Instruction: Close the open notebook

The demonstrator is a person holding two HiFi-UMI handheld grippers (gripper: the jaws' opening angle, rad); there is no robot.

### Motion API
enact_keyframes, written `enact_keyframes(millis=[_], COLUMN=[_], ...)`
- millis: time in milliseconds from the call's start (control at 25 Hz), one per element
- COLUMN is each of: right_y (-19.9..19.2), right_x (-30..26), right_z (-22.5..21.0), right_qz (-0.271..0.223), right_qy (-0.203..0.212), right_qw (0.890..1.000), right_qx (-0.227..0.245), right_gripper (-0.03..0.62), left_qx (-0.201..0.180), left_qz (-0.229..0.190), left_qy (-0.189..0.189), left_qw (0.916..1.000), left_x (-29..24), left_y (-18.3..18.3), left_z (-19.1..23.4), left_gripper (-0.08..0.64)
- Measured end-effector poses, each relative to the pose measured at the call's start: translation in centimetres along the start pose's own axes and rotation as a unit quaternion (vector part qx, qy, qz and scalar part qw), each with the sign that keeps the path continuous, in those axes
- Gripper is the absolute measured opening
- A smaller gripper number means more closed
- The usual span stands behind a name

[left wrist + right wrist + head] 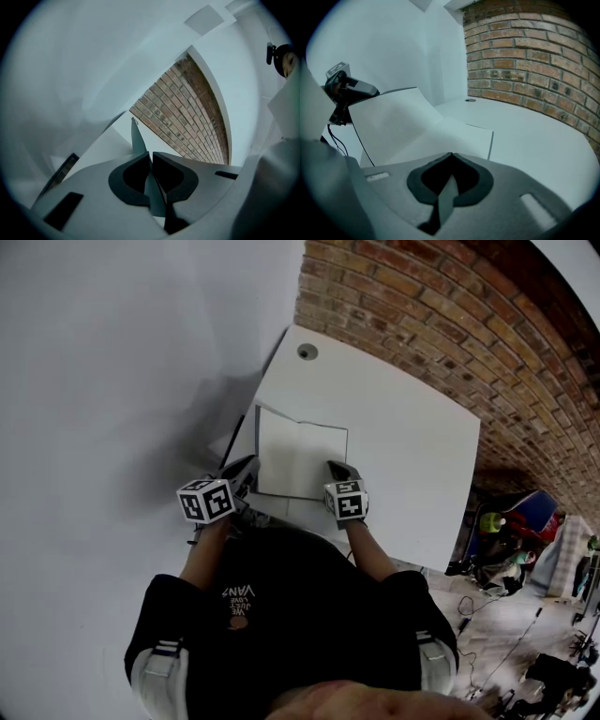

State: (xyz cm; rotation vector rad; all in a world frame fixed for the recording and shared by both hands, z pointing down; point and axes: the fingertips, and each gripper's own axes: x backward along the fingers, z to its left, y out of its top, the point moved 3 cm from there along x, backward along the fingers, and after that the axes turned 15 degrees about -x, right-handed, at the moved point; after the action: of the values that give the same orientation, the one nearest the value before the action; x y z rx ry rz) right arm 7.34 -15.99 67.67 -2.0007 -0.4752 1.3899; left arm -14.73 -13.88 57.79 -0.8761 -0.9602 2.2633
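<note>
Notebook lies open on the white table, nr the table's near-left corner, blank pages up. Its left leaf stands raised off the table, tilted. The right half lies flat on the table.

Left gripper: jaws pinched tight on the raised leaf's outer edge. The thin sheet runs edge-on b/w the pads and pokes out past the tips. Right gripper: jaws together, nothing b/w them, tips at the right half's corner nearest the table's near edge. Can't tell if it presses on the page or hovers just over it.

Handling (my read): light and thin, prob soft-cover or plain paper, so floppy rather than stiff. Can't tell whether a cover or a single page is pinched. Paper creases and tears easily, so best hold is nr the middle of the outer edge, not a corner. Swing it over the spine in an arc, don't pull. Tabletop looks smooth, so the whole book may slide. Pinning the right half w/ closed jaws should stop that.

Writing: pages read blank, no brand or title visible on the notebook. Marker cubes carry b/w square patterns only, no text. Person's black shirt has small white print, upside down in the head view. Last word looks like "VANS", rest too small to be sure.
</note>
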Motion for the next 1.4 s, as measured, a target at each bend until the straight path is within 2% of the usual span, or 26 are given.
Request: enact_keyframes(millis=[480,880,1400], right_y=[0.1,0.1,0.3], right_x=[0.1,0.0,1.5], right_z=[0.0,-0.3,-1.2], right_qz=[0.003,0.006,-0.006], right_qy=[0.008,0.017,0.010], right_qw=[1.000,1.000,0.999], right_qx=[-0.013,-0.021,-0.033], right_gripper=[-0.002,-0.002,-0.002], left_qx=[-0.039,-0.057,-0.071], left_qz=[-0.001,0.009,0.022], left_qy=[-0.048,-0.079,-0.111], left_qw=[0.9981,0.9952,0.9910], left_x=[-1.2,-2.9,-4.6], left_y=[0.9,1.0,0.8], left_z=[-3.7,-6.2,-8.5], left_gripper=[0.028,0.034,0.034])
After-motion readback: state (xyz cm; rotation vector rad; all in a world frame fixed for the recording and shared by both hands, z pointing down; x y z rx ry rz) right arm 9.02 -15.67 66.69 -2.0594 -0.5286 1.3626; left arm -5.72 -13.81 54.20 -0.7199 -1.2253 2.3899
